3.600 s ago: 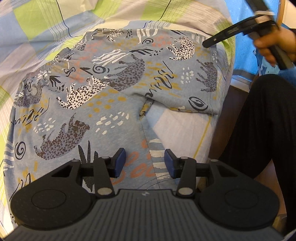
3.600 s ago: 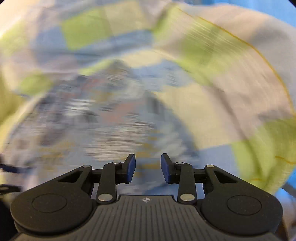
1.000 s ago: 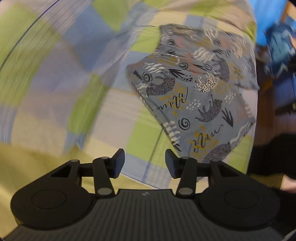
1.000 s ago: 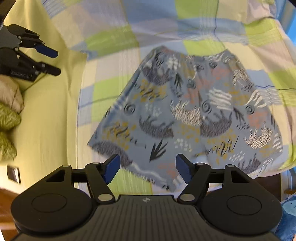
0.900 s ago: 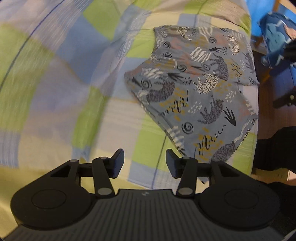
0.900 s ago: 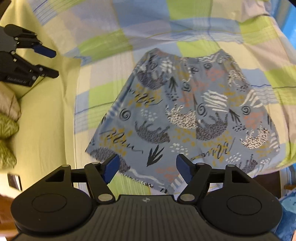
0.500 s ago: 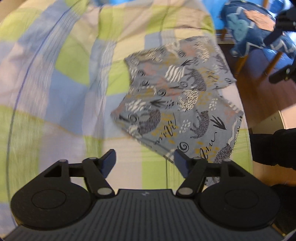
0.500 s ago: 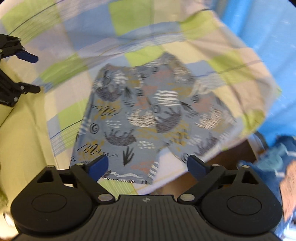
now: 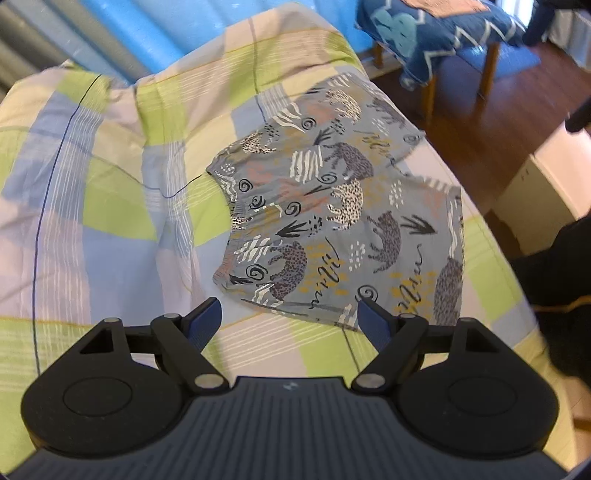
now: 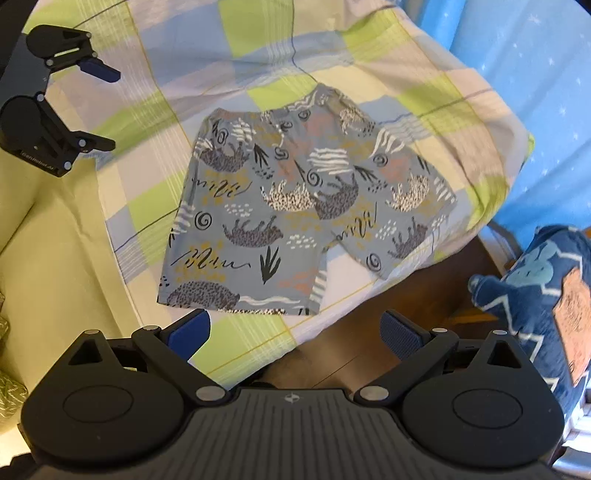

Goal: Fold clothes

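Grey-blue shorts printed with spotted animals, spirals and leaves lie spread flat on the checked bedspread, both legs pointing to the bed's edge. My left gripper hovers open above the bedspread beside the waistband side, holding nothing. In the right wrist view the left gripper shows at the far left, off the shorts. My right gripper is open and empty, raised above the bed edge below the leg hems.
A wooden chair draped with a dark blue patterned cloth stands past the bed edge on the brown wood floor. A blue wall lies behind. A person's dark-clothed leg is at the right.
Both grippers have pulled back and up from the shorts and opened wider. The shorts lie flat and have not moved over the last second.
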